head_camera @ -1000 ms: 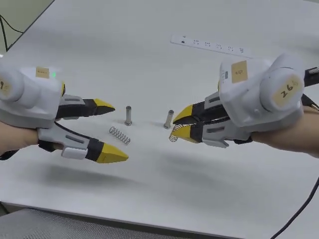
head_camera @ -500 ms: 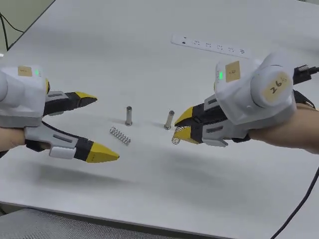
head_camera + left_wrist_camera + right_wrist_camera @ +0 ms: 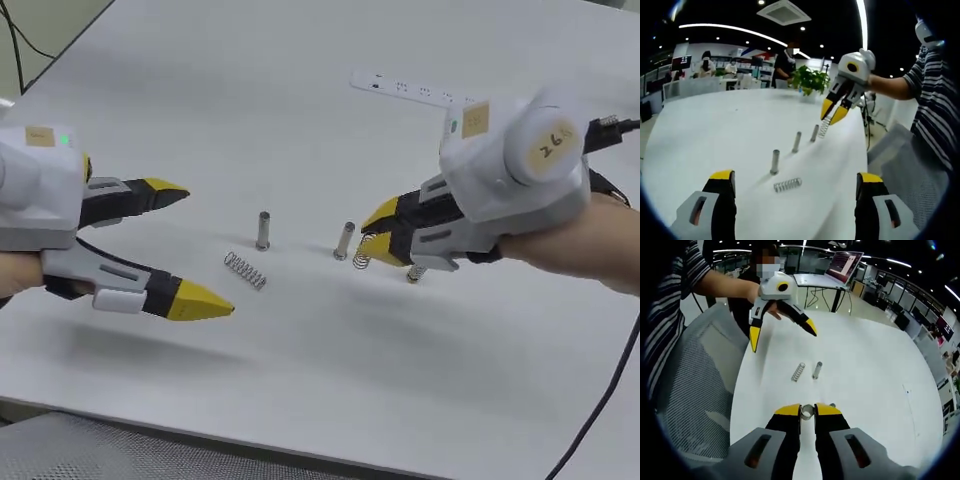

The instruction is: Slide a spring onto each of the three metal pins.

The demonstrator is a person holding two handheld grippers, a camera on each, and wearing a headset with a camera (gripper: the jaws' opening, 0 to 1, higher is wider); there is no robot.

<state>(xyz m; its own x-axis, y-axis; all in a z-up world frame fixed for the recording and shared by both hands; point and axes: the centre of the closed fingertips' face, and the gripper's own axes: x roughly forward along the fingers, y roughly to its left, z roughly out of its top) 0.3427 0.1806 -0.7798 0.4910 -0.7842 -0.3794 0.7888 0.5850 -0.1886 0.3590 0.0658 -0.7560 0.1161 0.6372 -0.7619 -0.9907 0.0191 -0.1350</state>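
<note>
On the white table (image 3: 300, 120) I note the right gripper (image 3: 385, 236), jaws pinching a spring (image 3: 362, 257) roughly upright, just right of the standing middle pin (image 3: 344, 241); the left gripper (image 3: 207, 249), jaws spread, is near the loose spring (image 3: 244, 271).

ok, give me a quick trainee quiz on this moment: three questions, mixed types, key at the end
1. True or false: the left claw is open.
2. How many pins stand on the table in the left gripper view?
3. The right claw grips: A a pin, B a spring, C nothing.

Key: 1 true; 2 three; 3 B.
</note>
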